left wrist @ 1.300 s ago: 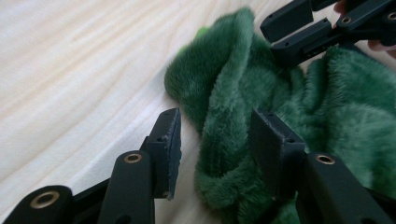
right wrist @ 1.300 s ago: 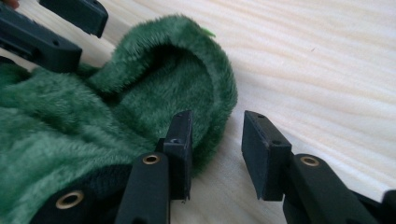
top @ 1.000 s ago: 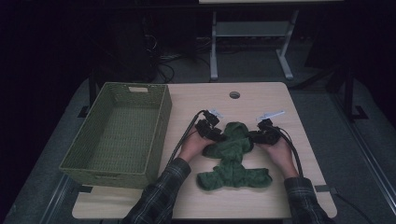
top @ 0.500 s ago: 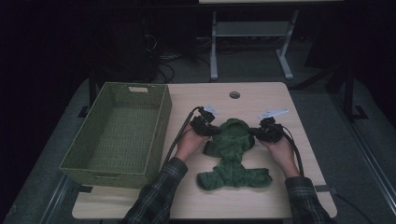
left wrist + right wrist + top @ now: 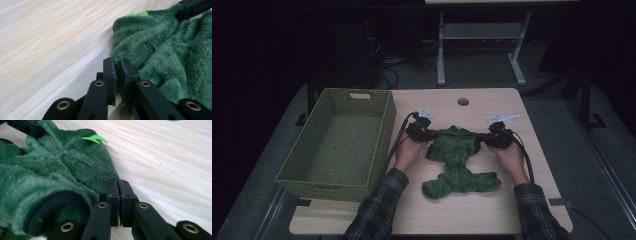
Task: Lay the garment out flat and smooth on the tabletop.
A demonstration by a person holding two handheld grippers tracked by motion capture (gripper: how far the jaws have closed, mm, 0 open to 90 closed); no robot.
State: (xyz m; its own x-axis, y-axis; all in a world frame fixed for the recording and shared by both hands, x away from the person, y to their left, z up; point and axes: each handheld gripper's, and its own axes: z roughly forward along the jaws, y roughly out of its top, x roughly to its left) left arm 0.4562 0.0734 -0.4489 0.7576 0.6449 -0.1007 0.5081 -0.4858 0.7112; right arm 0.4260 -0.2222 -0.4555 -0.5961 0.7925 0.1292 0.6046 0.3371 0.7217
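A dark green fleece garment (image 5: 457, 152) lies crumpled on the wooden table (image 5: 472, 215). My left gripper (image 5: 428, 136) is at the garment's upper left edge. Its jaws have just been closing, and in the left gripper view the left gripper (image 5: 117, 61) pinches the garment's (image 5: 162, 45) fleece edge. My right gripper (image 5: 486, 140) is at the upper right edge. In the right gripper view the right gripper (image 5: 118, 182) is shut on the garment's (image 5: 75, 162) hem, near a bright green tag (image 5: 95, 138) and a dark ribbed cuff (image 5: 57, 205).
A green woven basket (image 5: 382, 130) stands on the left part of the table, close to my left hand. A round cable hole (image 5: 463, 101) sits near the far edge. A metal stand (image 5: 442, 50) and cables are on the dark floor beyond.
My left hand has shifted a little toward the basket, and the garment's top now stretches wider between the two grippers. The right hand has stayed in place.
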